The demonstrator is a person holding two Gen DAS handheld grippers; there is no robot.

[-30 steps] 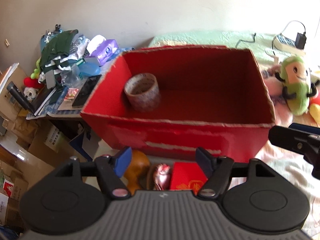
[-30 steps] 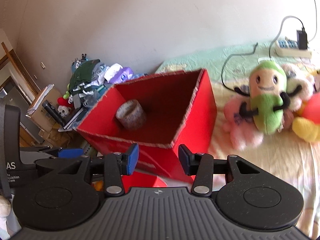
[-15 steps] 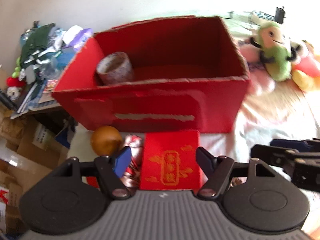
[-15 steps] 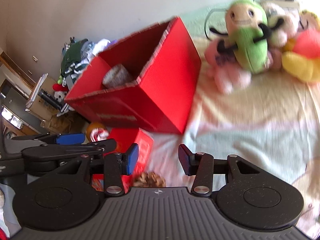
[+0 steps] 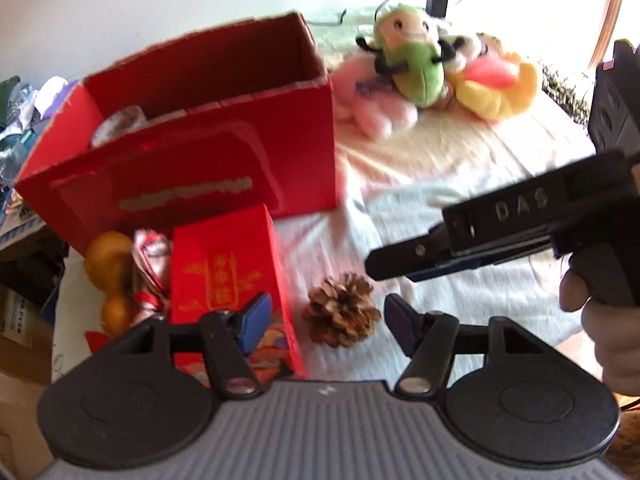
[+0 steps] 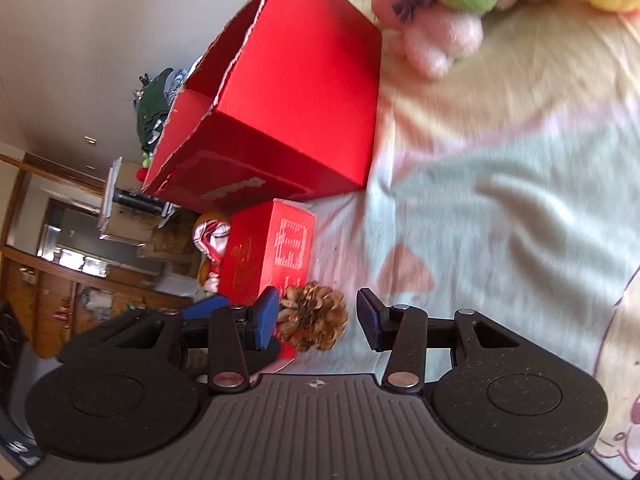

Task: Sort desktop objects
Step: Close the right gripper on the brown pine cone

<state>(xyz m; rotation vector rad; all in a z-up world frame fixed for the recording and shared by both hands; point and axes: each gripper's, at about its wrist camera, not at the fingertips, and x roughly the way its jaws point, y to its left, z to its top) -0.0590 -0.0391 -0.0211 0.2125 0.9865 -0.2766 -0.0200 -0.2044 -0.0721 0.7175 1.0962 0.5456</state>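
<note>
A brown pine cone [image 5: 341, 311] lies on the bed sheet, between the open fingers of my left gripper [image 5: 324, 324]. In the right wrist view the pine cone [image 6: 314, 316] also sits between the fingers of my open right gripper [image 6: 316, 322], close to the left finger. Left of the cone lies a small red gift box [image 5: 230, 276] with gold print. Behind it stands the big open red box [image 5: 192, 168] with a tape roll [image 5: 118, 128] inside. An orange gourd [image 5: 110, 264] and a shiny wrapped item [image 5: 150, 256] lie by the big box.
Plush toys [image 5: 416, 64] are piled at the back right of the bed, near a charger and cable [image 5: 436, 0]. A cluttered side table [image 5: 16, 112] stands left of the big box. A hand [image 5: 608, 328] holds the right gripper's body [image 5: 520, 216].
Both grippers have dropped down and back from the big red box to the pine cone in front of it. The right gripper has rolled sideways. Both stay open.
</note>
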